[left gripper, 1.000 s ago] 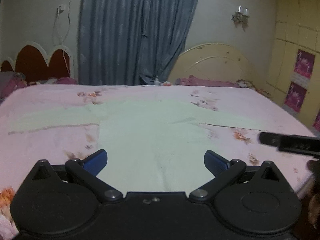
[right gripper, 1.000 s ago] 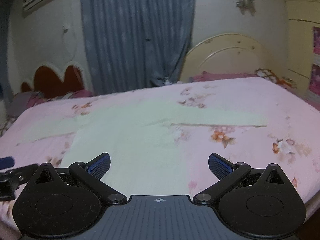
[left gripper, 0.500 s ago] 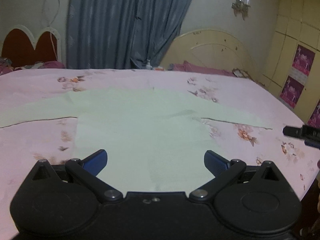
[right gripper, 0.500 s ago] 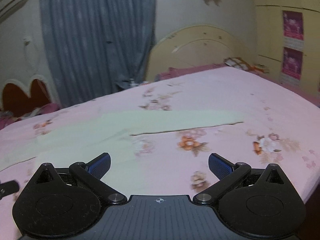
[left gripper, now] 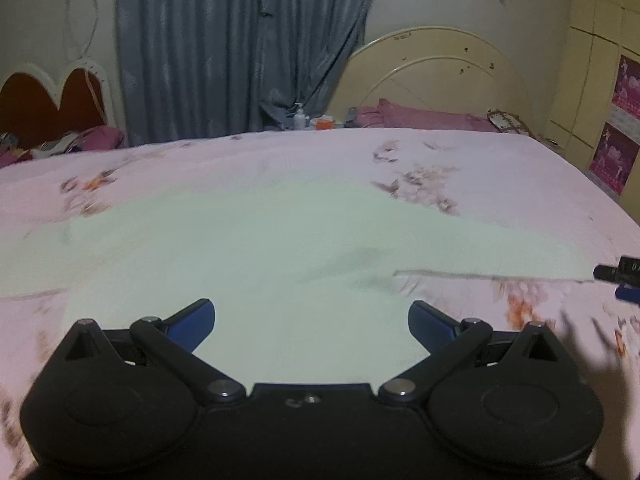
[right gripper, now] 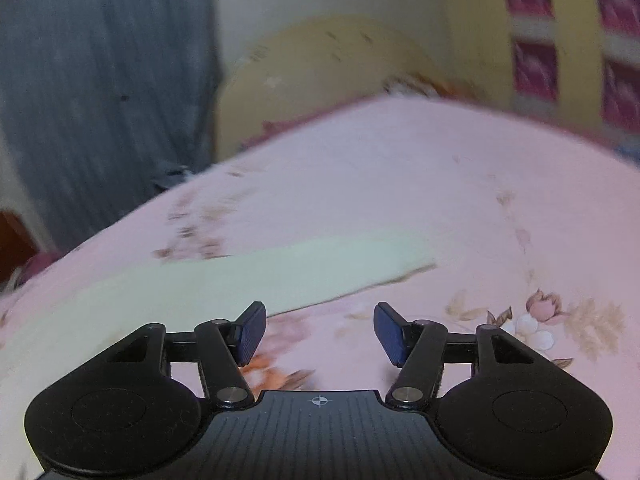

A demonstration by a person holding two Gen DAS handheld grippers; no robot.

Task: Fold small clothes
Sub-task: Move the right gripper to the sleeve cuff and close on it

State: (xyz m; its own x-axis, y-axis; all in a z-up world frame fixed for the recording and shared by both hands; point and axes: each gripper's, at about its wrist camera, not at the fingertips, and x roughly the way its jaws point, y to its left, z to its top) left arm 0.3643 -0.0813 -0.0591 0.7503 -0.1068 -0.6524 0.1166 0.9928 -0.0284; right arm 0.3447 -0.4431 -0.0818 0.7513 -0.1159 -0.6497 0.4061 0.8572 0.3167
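A pale green long-sleeved top (left gripper: 256,252) lies flat on the pink flowered bedspread (left gripper: 500,168), sleeves spread to both sides. My left gripper (left gripper: 311,318) hovers over its lower body, jaws wide open with nothing between them. In the right wrist view the right sleeve (right gripper: 280,276) runs across the bed, its cuff ahead and right of my right gripper (right gripper: 319,330). Those jaws are closing with only bedspread showing between them. The tip of the right gripper (left gripper: 622,274) also shows at the left wrist view's right edge, just past the cuff.
A cream headboard (left gripper: 432,80) and dark pink pillows (left gripper: 420,118) stand at the bed's far end. Grey curtains (left gripper: 240,40) hang behind, with a bottle (left gripper: 299,116) below them. A red scalloped headboard (left gripper: 52,108) is at far left. Yellow wardrobe doors (right gripper: 560,40) line the right.
Both grippers have swept to the right across the bed and come lower. The right gripper has rolled, moved out to the right sleeve's cuff, and its jaws have narrowed.
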